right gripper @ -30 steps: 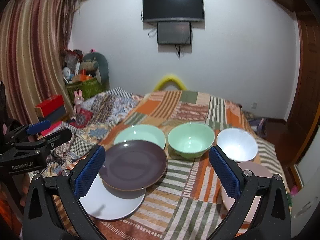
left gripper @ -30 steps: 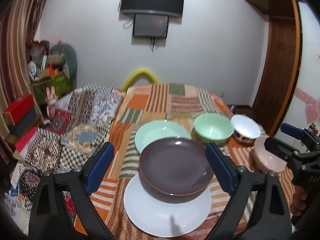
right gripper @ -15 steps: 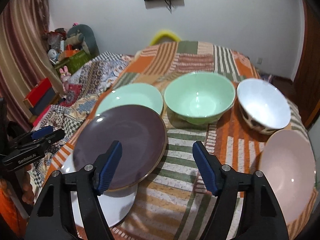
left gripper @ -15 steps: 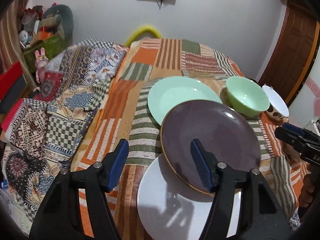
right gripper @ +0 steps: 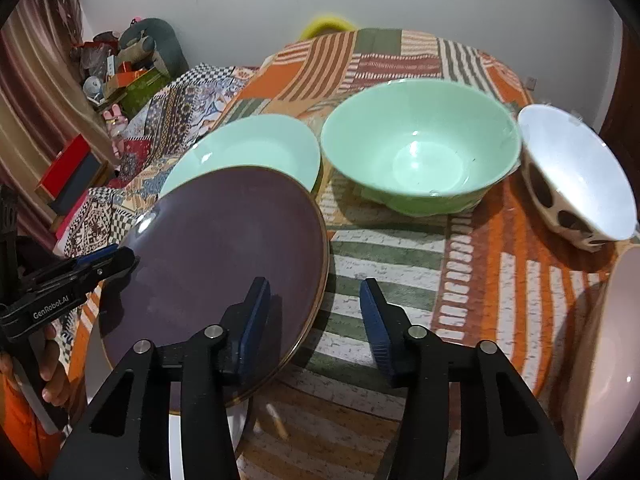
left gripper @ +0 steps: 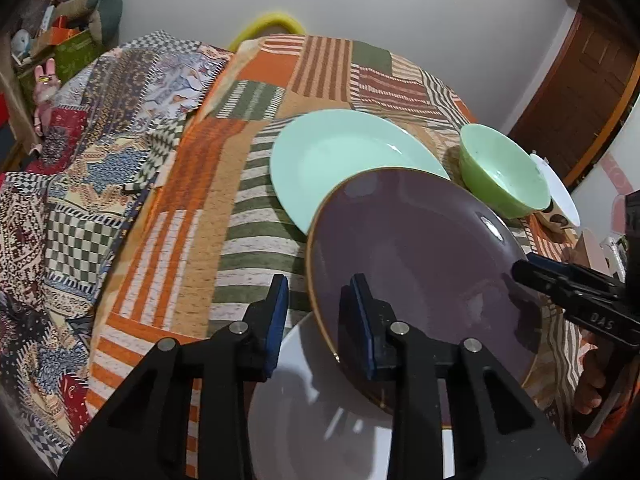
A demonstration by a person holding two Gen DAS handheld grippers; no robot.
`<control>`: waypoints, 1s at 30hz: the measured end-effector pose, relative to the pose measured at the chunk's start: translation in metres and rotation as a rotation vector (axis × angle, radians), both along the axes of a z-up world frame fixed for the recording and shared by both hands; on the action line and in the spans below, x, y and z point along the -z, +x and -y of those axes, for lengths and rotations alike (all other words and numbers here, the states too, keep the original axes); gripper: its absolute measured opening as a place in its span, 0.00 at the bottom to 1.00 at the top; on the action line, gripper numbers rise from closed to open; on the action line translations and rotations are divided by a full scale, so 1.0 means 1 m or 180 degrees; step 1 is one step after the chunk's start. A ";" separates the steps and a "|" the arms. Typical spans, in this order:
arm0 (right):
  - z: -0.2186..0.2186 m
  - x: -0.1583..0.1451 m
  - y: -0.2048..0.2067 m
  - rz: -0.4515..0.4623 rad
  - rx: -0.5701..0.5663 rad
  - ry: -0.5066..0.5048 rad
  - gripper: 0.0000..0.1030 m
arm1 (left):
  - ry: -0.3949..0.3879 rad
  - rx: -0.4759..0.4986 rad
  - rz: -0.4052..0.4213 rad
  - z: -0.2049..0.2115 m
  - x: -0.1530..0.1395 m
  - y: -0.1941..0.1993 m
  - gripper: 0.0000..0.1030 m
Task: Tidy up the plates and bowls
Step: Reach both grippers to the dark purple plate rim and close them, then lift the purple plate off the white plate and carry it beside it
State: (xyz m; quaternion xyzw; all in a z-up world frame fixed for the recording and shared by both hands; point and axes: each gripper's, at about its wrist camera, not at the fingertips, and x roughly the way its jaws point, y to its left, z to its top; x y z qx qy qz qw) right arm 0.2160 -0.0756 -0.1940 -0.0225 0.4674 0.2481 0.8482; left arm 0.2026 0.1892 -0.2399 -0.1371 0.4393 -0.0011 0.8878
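Observation:
A dark purple plate [left gripper: 416, 264] rests partly on a white plate [left gripper: 320, 420], with a mint plate [left gripper: 344, 156] behind it. My left gripper [left gripper: 318, 320] is open and straddles the purple plate's left rim, one finger on each side. My right gripper [right gripper: 316, 320] is open and straddles the purple plate's [right gripper: 224, 256] right rim. A mint bowl [right gripper: 420, 156], a white spotted bowl [right gripper: 576, 176] and a pink plate [right gripper: 604, 364] stand to the right.
The dishes sit on a round table under a striped patchwork cloth [left gripper: 192, 216]. A quilted bed cover [left gripper: 80, 152] lies to the left. A wooden door [left gripper: 580, 92] is at the right. Clutter is piled in the far left corner [right gripper: 124, 64].
Both grippers have moved down and in to the purple plate and narrowed. The left one now straddles its left rim, the right one its right rim.

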 end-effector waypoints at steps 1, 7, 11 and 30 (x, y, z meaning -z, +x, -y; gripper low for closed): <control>-0.001 0.002 0.001 -0.0025 -0.0020 0.0005 0.39 | -0.0003 0.0022 -0.0013 0.001 0.001 0.002 0.30; -0.007 0.004 0.007 -0.0093 -0.0099 0.0064 0.30 | 0.0001 0.0064 -0.0015 0.007 0.003 0.007 0.28; -0.009 0.004 0.008 -0.0076 -0.0131 0.0058 0.27 | -0.0003 0.0063 -0.0009 0.007 0.003 0.008 0.28; 0.006 -0.001 0.000 -0.0068 -0.0084 0.0107 0.25 | 0.0063 0.0170 0.0104 0.027 -0.008 -0.009 0.27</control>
